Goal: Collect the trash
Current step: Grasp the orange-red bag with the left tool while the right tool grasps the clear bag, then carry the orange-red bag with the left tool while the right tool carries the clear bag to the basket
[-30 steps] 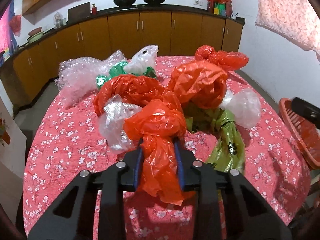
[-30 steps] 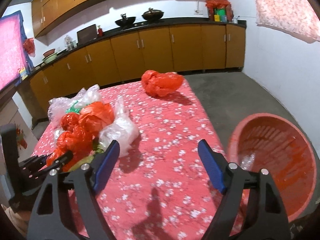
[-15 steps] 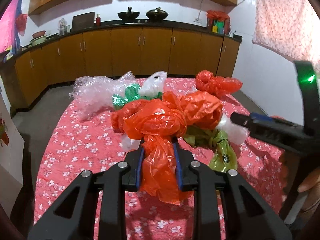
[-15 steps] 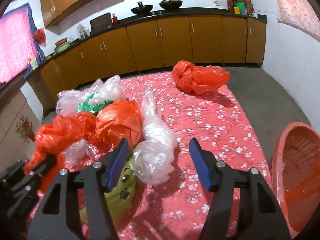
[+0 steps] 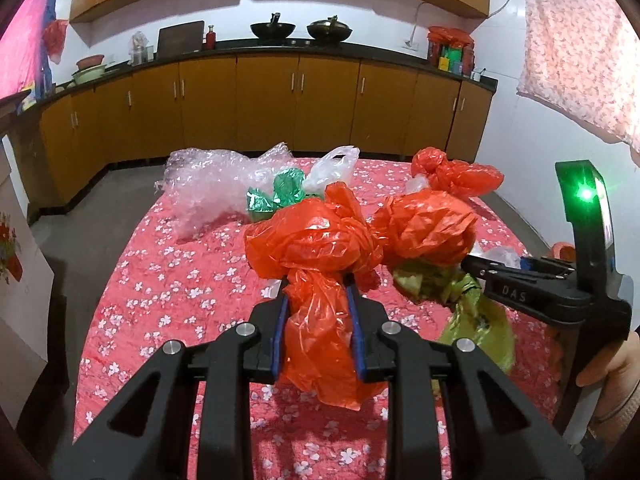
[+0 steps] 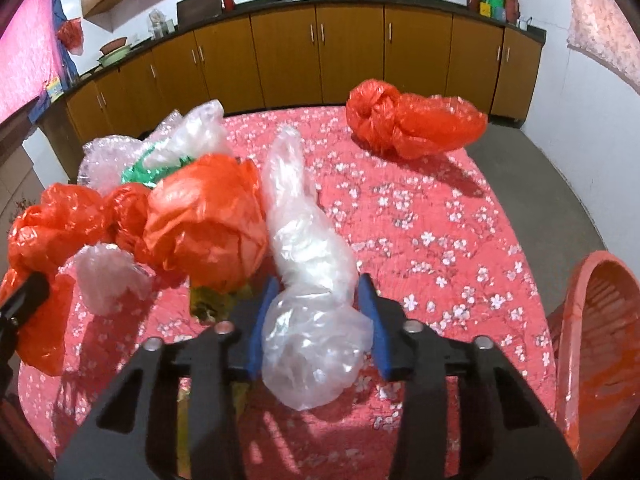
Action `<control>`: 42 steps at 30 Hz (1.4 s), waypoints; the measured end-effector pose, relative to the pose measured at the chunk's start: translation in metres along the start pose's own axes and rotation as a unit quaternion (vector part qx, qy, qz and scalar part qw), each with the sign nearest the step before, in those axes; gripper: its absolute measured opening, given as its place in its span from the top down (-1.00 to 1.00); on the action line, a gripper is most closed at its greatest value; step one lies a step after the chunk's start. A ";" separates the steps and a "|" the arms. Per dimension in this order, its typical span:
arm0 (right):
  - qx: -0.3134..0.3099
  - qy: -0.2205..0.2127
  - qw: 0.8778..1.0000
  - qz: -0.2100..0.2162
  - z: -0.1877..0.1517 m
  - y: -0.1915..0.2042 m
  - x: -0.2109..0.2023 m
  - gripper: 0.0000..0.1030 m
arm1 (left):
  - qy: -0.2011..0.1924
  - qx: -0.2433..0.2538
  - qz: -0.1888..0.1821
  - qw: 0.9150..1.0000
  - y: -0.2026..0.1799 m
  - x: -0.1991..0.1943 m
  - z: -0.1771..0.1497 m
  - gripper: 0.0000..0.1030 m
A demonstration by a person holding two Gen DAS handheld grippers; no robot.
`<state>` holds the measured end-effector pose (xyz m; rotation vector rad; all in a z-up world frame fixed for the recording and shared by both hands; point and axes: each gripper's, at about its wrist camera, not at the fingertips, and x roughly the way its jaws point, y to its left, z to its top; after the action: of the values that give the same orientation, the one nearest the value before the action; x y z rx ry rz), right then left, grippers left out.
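Fingers of left gripper (image 5: 318,330) clamping the knotted red bag (image 5: 316,248) at 6 o'clock, right gripper (image 6: 316,330) straddling the clear bag (image 6: 310,280) with jaws apart, more bags lying at 10 o'clock on the floral tablecloth (image 6: 440,240), red basket (image 6: 596,340) sitting at 4 o'clock.

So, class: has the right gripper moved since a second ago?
Yes. The right gripper moved left, from the red basket to straddle the clear bag.

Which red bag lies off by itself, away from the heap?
The knotted red bag at the table's far end; the other red ones crowd together, one clamped in the left tool.
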<state>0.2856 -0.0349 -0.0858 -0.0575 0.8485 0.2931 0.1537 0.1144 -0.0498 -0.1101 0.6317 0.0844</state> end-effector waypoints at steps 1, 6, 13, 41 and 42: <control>0.002 0.000 1.000 -0.001 0.000 -0.001 0.000 0.43 | 0.000 -0.002 0.000 1.000 0.000 0.000 0.000 0.50; 0.002 -0.008 1.000 -0.004 -0.001 -0.005 -0.007 0.49 | -0.003 -0.005 0.001 1.000 0.001 0.000 0.001 0.50; 0.018 -0.025 0.999 -0.012 -0.002 -0.017 -0.027 0.49 | -0.010 -0.003 -0.002 1.000 -0.002 -0.006 0.003 0.50; 0.092 -0.095 0.989 -0.072 -0.046 -0.100 -0.147 0.49 | -0.044 0.037 -0.073 0.996 -0.074 -0.037 0.018 0.50; 0.095 -0.096 0.988 -0.075 -0.048 -0.104 -0.150 0.49 | -0.044 0.040 -0.079 0.995 -0.079 -0.037 0.018 0.50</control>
<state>0.1861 -0.1771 -0.0128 0.0833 0.6732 0.0738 0.1437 0.0373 -0.0073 -0.0772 0.5366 -0.0879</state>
